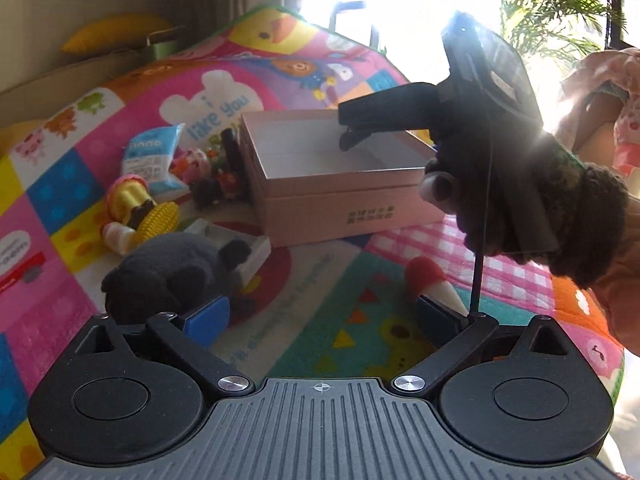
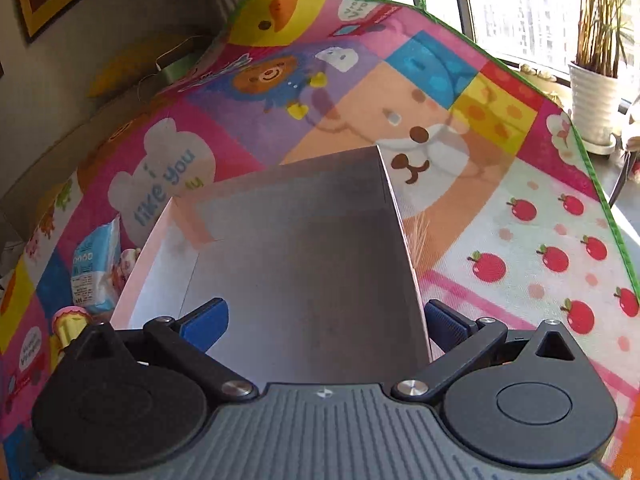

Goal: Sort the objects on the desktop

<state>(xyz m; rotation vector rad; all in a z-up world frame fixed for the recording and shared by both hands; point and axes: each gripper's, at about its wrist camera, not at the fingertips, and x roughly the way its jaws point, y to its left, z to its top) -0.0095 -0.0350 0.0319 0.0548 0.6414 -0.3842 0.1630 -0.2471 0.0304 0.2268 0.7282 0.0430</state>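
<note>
Pink box (image 1: 340,204) lies open-side up, long axis running away; both grippers gape empty.

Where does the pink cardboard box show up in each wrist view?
Left wrist: the pink box sits centre frame on the play mat, open top, the right gripper over it.
Right wrist: the same box fills the lower centre, seen from above, inside empty.
Shared landmark: the "i like you" bear print left of the box.
</note>
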